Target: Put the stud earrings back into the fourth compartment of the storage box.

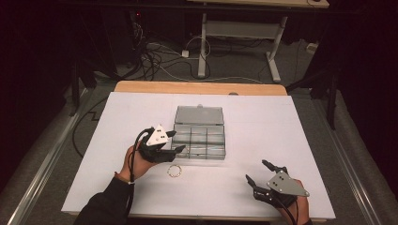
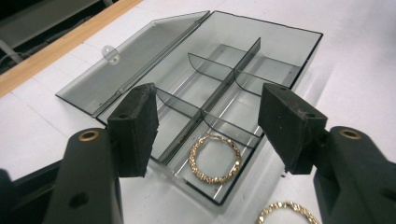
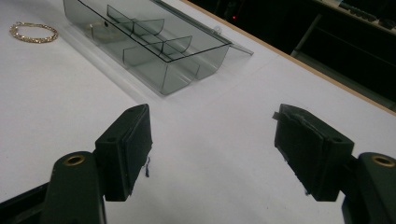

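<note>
left gripper view: left gripper (image 2: 208, 128) jaws spread wide, nothing between the pads (image 2: 135, 128), hanging just above the near end of the box (image 2: 280, 46). box is clear smoky plastic, divided into compartments, lid (image 2: 126, 67) flipped open flat on the table on the far side. one gold bracelet (image 2: 215, 157) lies in the nearest compartment, right below the jaws. second bracelet (image 2: 287, 212) sits on the white table (image 2: 355, 70) just outside the box, apart from it.

right gripper view: right gripper (image 3: 212, 147) jaws also spread, holding nothing, low over bare white table, well apart from the box (image 3: 154, 51). loose bracelet (image 3: 34, 31) visible far off beside the box.

high view: left gripper (image 1: 172, 140) at the box's (image 1: 199, 136) left front corner, left hand (image 1: 133, 164) behind it. loose bracelet (image 1: 174, 171) on table just in front of the box. right gripper (image 1: 259, 172) near the front right of the table (image 1: 281, 122), right hand (image 1: 295, 206) at the edge. wooden strip along the table's far side.
</note>
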Demonstrator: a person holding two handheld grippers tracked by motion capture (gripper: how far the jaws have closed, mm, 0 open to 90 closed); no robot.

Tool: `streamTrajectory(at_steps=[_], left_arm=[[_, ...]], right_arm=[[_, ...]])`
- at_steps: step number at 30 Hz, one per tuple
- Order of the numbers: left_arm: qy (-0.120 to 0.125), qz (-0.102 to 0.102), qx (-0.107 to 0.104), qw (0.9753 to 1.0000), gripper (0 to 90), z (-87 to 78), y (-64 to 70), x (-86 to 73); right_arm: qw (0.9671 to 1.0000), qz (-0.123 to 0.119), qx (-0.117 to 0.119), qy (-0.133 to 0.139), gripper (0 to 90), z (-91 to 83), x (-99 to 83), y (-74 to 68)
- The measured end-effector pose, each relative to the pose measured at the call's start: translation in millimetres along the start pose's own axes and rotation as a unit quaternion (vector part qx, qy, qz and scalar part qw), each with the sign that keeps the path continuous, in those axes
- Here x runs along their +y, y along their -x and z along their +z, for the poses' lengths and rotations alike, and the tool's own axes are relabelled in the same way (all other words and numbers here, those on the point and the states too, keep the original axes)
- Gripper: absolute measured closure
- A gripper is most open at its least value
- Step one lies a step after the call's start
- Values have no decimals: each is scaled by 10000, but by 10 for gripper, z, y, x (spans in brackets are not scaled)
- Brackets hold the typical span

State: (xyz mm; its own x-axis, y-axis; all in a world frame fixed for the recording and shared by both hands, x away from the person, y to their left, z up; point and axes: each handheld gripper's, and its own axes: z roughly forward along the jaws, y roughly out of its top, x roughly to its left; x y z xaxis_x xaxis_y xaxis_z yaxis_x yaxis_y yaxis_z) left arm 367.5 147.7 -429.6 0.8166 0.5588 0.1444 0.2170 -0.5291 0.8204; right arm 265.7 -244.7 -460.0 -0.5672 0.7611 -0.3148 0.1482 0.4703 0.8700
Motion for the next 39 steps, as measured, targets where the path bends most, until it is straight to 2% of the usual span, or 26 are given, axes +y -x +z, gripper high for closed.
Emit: streamTrajectory(at_steps=[2,7,10,13,15,18,25,28,31,34,36,39], left_arm=[[-57,129,5,9999,350,-52,20,-17],[-103,289,61,9995,314,-157,66,-62],[37,240,130,9996,303,-220,58,-43],[72,264,136,9995,266,-242,86,-38],[41,343,118,9993,263,-252,113,-44],[-27,445,203,9988,240,-280,144,-59],[-55,334,220,9992,217,-334,168,-163],[-113,239,301,9992,192,-333,193,-207],[-66,17,239,9997,185,-357,207,-251],[-139,-63,206,9997,179,-387,247,-310],[-193,-199,181,9995,171,-398,271,-361],[-287,-418,32,9987,170,-391,296,-443]], right_arm=[[10000,4,16,-1,277,-3,-1,3],[10000,21,33,17,273,-10,1,18],[10000,-6,35,19,268,-12,10,27],[10000,25,15,42,266,-19,14,53],[10000,60,7,46,265,-24,12,58],[9999,52,71,83,263,-26,10,54],[9998,7,184,44,256,-13,7,22],[9999,49,113,93,258,-13,4,11],[9999,66,91,114,259,-18,8,2],[9999,37,88,124,258,-24,10,-9],[9999,30,105,126,259,-26,10,-13],[9999,42,119,115,259,-18,9,-10]])
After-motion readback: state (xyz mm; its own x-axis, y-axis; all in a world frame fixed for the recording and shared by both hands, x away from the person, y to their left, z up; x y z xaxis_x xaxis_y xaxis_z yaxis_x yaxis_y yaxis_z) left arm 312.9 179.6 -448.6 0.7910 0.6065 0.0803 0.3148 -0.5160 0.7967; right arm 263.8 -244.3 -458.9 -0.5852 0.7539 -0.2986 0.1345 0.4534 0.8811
